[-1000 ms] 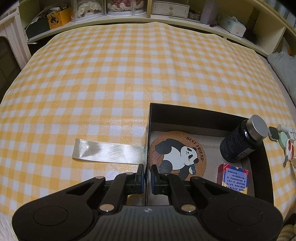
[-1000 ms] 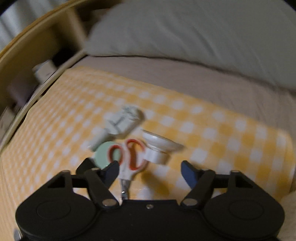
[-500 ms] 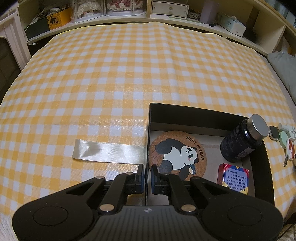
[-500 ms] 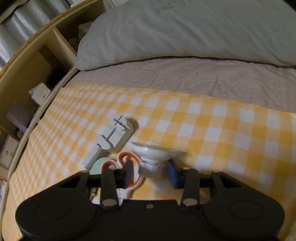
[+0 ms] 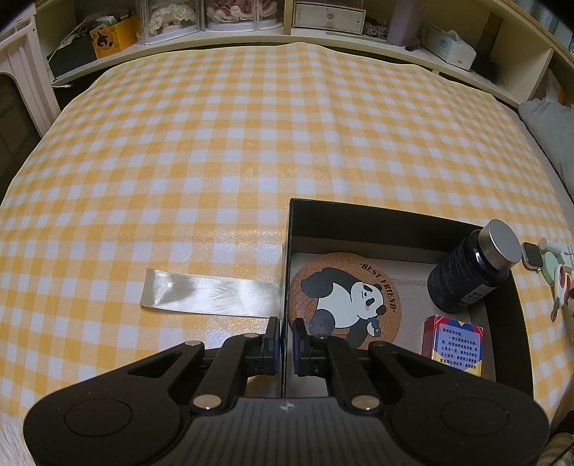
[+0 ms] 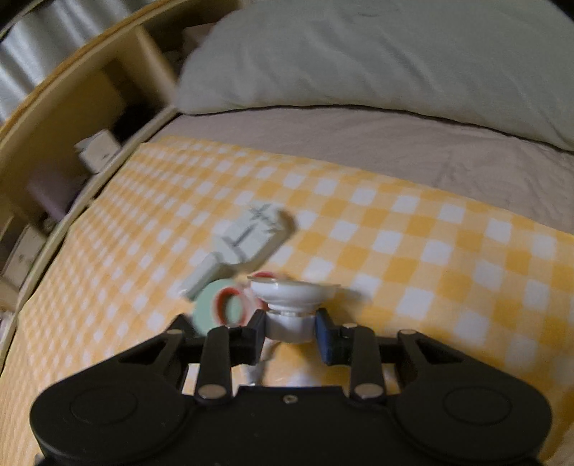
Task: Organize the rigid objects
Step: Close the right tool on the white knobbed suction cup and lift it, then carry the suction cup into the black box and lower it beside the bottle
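Observation:
My left gripper (image 5: 286, 342) is shut on the left wall of a black box (image 5: 394, 218) on the checked cloth. Inside the box lie a panda coaster (image 5: 346, 299), a dark bottle (image 5: 470, 276) with a silver cap and a small red and blue box (image 5: 453, 344). My right gripper (image 6: 291, 331) is shut on a white suction cup (image 6: 292, 297) and holds it just above the cloth. Behind it lie red-handled scissors (image 6: 229, 297), a mint green disc (image 6: 208, 312) and a white tool (image 6: 251, 233).
A strip of clear tape (image 5: 211, 295) lies left of the box. Shelves (image 5: 251, 18) with boxes line the far edge. A grey pillow (image 6: 376, 57) and bed sheet (image 6: 358, 136) lie beyond the cloth's right edge. The loose items also show right of the box (image 5: 552, 269).
My right gripper has closed from wide open onto the white suction cup and lifted it slightly. The left gripper has stayed clamped on the box wall.

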The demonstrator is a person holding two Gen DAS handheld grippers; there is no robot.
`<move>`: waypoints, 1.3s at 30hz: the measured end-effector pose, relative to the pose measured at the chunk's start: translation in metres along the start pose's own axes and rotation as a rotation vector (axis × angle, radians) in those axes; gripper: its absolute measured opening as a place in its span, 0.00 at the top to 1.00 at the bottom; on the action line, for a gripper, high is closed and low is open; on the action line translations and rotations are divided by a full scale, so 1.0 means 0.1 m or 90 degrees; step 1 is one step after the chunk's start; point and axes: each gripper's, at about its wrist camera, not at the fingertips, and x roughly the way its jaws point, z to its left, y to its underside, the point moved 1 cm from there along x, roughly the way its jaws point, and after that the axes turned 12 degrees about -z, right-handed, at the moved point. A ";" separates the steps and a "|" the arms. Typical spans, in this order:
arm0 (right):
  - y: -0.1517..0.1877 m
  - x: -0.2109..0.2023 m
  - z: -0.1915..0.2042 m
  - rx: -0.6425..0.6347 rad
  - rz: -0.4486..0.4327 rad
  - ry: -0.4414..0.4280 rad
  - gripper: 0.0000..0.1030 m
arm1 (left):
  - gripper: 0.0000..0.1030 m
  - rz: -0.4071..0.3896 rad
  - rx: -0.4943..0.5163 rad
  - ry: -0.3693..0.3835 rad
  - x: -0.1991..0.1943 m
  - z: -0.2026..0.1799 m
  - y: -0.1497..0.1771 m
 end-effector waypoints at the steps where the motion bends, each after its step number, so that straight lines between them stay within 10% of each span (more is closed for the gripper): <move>1: 0.00 -0.03 0.05 -0.006 -0.003 -0.011 0.70 | 0.92 0.000 -0.001 0.001 0.00 0.00 0.00; 13: -0.03 -0.76 0.91 -0.137 -0.040 -0.308 0.70 | 0.92 0.000 -0.002 0.001 0.00 -0.01 0.01; 22: 0.43 -1.23 1.48 -0.242 0.089 -0.530 0.70 | 0.92 0.000 -0.001 0.001 0.00 0.00 0.01; 31: 1.05 -1.09 1.71 -0.286 0.233 -0.504 0.70 | 0.92 0.001 0.001 0.001 0.01 0.00 0.02; 39: 1.35 -0.98 1.86 -0.381 0.218 -0.448 0.71 | 0.92 0.001 0.000 0.001 0.01 -0.01 0.02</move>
